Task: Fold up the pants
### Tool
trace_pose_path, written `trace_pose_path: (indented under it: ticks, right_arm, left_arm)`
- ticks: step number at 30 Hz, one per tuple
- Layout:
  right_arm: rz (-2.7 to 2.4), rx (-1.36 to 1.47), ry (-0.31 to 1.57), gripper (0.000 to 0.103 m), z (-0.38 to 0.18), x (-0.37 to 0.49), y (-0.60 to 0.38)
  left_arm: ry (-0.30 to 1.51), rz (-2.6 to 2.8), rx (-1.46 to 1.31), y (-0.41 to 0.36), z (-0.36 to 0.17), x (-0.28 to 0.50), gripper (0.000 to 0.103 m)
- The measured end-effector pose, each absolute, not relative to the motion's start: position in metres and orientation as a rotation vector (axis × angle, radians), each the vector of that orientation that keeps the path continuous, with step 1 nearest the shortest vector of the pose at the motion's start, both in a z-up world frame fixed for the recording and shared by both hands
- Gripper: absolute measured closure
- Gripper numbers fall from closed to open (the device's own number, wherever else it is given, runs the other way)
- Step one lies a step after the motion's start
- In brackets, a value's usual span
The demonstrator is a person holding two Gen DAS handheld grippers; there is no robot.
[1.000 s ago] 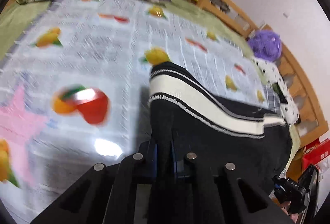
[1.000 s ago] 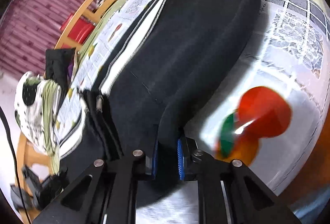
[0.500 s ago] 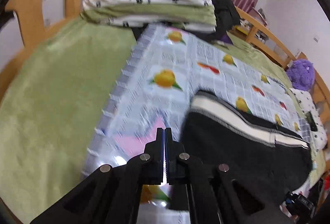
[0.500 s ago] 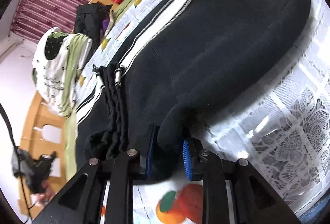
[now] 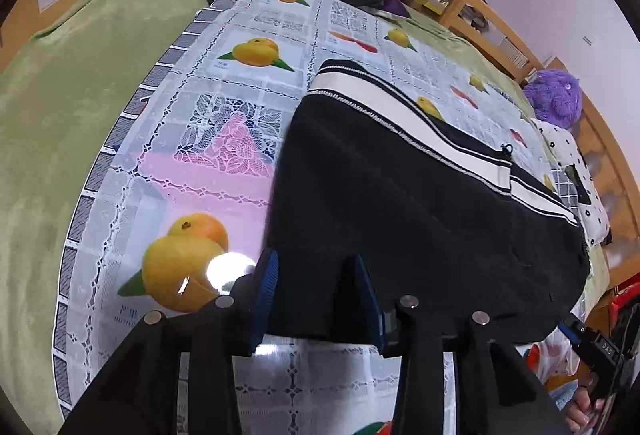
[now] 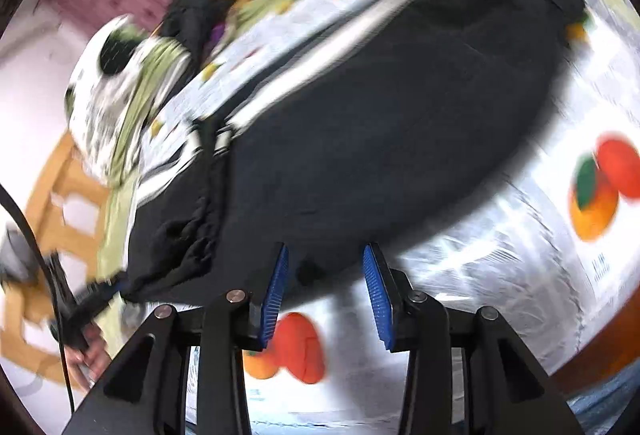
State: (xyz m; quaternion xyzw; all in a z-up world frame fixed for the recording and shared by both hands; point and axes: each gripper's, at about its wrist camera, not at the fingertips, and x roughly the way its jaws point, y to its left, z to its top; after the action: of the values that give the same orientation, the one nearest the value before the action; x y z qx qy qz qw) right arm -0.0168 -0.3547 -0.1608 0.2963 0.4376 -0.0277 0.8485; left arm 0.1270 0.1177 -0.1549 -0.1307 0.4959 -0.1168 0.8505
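1. Black pants (image 5: 420,219) with a white side stripe are seen folded flat on the fruit-print cloth (image 5: 240,107) over the bed.
2. Left tool (image 5: 316,299) and right tool (image 6: 326,291) are held wide apart, nothing gripped, at the pants' near edge.

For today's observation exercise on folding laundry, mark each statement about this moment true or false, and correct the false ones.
1. The black pants lie on a fruit-print cover. True.
2. The left tool is clamped shut on bare cover. False: its jaws stand open with the pants' edge between them.
3. The right tool is open. True.
4. The pants have a red side stripe. False: the stripe is white.
5. A purple plush toy sits by the wooden bed rail. True.
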Motion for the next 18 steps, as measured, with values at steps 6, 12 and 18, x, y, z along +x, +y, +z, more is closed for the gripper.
trace_pose_path:
  ticks: [6,12,18]
  right_arm:
    - [0.125,0.405,0.919,0.063,-0.131,0.042,-0.271]
    - [0.183,0.297,1.050,0.074,-0.159,0.101,-0.213]
    - [0.168,0.360,0.939,0.096,-0.152,0.065,-0.243]
  left_arm:
    - [0.992,-0.207,-0.309,0.124,-0.152,0.122,0.058]
    - [0.975,-0.195,-0.301,0.131,-0.157,0.116,0.057]
    - [0.958,-0.199,-0.375,0.149,-0.157,0.117,0.057]
